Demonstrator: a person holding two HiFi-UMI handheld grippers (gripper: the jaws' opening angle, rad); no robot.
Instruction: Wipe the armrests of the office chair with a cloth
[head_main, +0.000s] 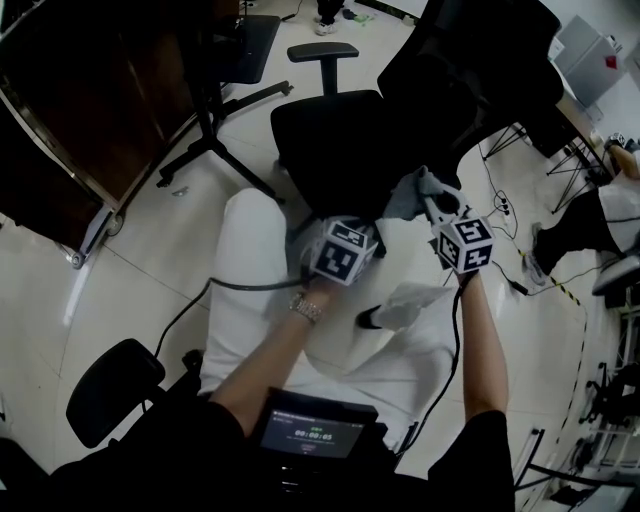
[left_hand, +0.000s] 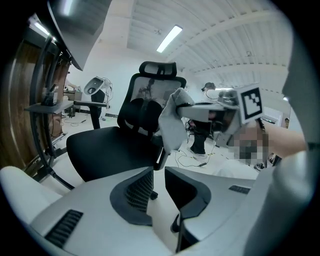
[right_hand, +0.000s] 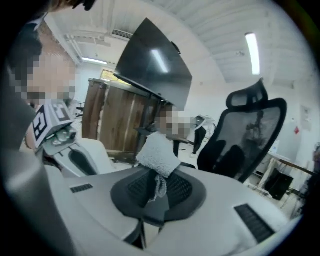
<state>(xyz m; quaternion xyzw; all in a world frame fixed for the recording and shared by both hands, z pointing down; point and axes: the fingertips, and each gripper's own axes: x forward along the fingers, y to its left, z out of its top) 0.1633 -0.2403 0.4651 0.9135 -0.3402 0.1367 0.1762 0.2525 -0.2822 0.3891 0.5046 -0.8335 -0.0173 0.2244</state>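
Observation:
A black office chair stands ahead of me, its seat (head_main: 335, 140) and mesh backrest (left_hand: 150, 100) in plain sight. The far armrest (head_main: 322, 52) is bare. My right gripper (right_hand: 156, 187) is shut on a pale grey cloth (right_hand: 158, 154), held up at the chair's near side (head_main: 405, 195). In the left gripper view the cloth (left_hand: 172, 122) hangs just above the near armrest's post (left_hand: 161, 159). My left gripper (left_hand: 159, 176) stands open and empty, a little short of the seat, its marker cube (head_main: 343, 251) left of the right one (head_main: 466, 243).
A second black chair (head_main: 235, 50) and a wooden desk (head_main: 80, 110) stand at the left. Cables (head_main: 500, 205) run over the pale tiled floor at the right, where another person's legs (head_main: 590, 225) show. A black seat pad (head_main: 110, 390) lies low at the left.

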